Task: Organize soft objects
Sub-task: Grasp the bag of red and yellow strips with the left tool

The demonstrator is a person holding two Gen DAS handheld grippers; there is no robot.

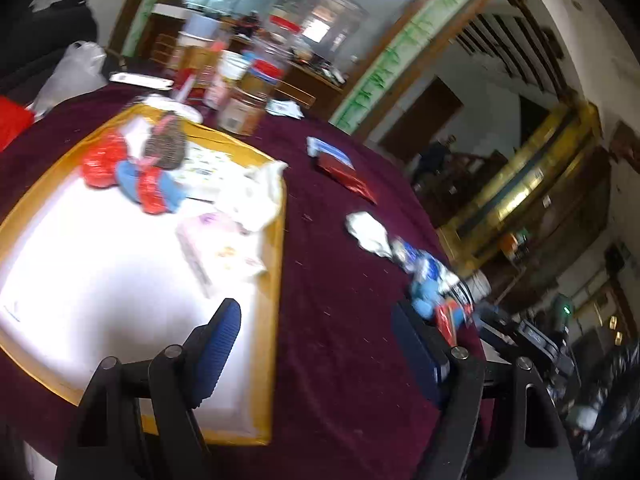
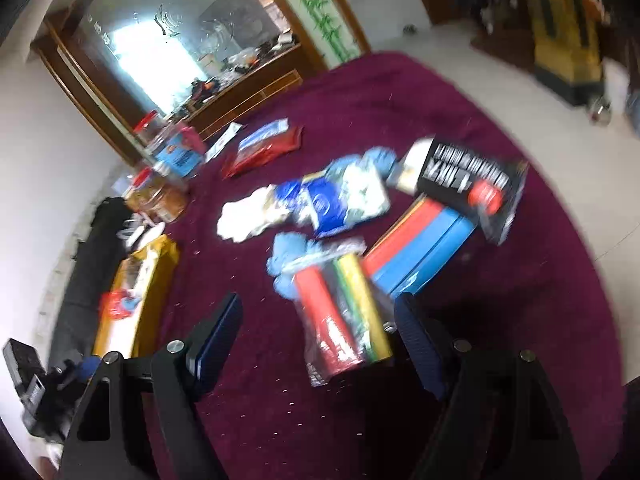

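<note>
A yellow-rimmed white tray (image 1: pixel 276 264) lies on the maroon tablecloth (image 1: pixel 340 360). It holds a red bag (image 1: pixel 100 162), a blue and red soft item (image 1: pixel 150 186), a grey knit piece (image 1: pixel 166 144), a white cloth (image 1: pixel 256 196) and a pink pack (image 1: pixel 218 252). My left gripper (image 1: pixel 316 344) is open and empty over the tray's right edge. My right gripper (image 2: pixel 318 340) is open just above a clear bag of coloured rolls (image 2: pixel 344 316). Near it lie a blue fluffy cloth (image 2: pixel 290 258), a blue and white pack (image 2: pixel 340 200) and a white cloth (image 2: pixel 244 216).
Jars (image 1: pixel 244 108) and bottles stand at the table's far side. A red packet (image 1: pixel 346 174) and a white cloth (image 1: pixel 368 232) lie right of the tray. A red and blue box (image 2: pixel 420 244) and a black box (image 2: pixel 468 184) lie on the table.
</note>
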